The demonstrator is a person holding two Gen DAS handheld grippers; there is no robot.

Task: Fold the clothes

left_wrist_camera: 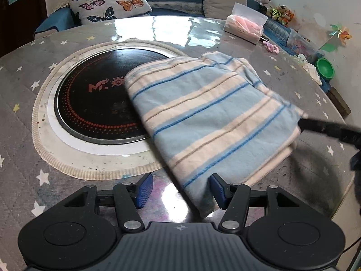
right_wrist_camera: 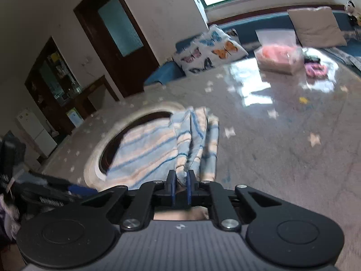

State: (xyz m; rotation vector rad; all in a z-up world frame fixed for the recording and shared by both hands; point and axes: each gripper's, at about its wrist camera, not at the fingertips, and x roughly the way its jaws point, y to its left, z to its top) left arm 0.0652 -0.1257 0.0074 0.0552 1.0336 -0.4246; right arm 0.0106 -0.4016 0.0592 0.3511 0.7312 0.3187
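A folded light-blue and cream striped garment (left_wrist_camera: 209,115) lies on the round table, partly over the black hotplate (left_wrist_camera: 97,94). My left gripper (left_wrist_camera: 181,188) is open, its blue pads (left_wrist_camera: 144,189) either side of the garment's near corner. My right gripper (right_wrist_camera: 180,186) is shut on a bunched edge of the same garment (right_wrist_camera: 158,149). It shows as a dark finger (left_wrist_camera: 325,128) at the garment's right edge in the left wrist view. The left gripper (right_wrist_camera: 67,192) shows blurred at the left of the right wrist view.
The table (left_wrist_camera: 22,135) has a grey star-print cover under glossy plastic. A tissue pack (left_wrist_camera: 246,24) and a pink toy (left_wrist_camera: 271,48) lie at its far right. A sofa with a butterfly cushion (left_wrist_camera: 108,2) stands behind. A green bowl (left_wrist_camera: 325,68) sits by the right wall.
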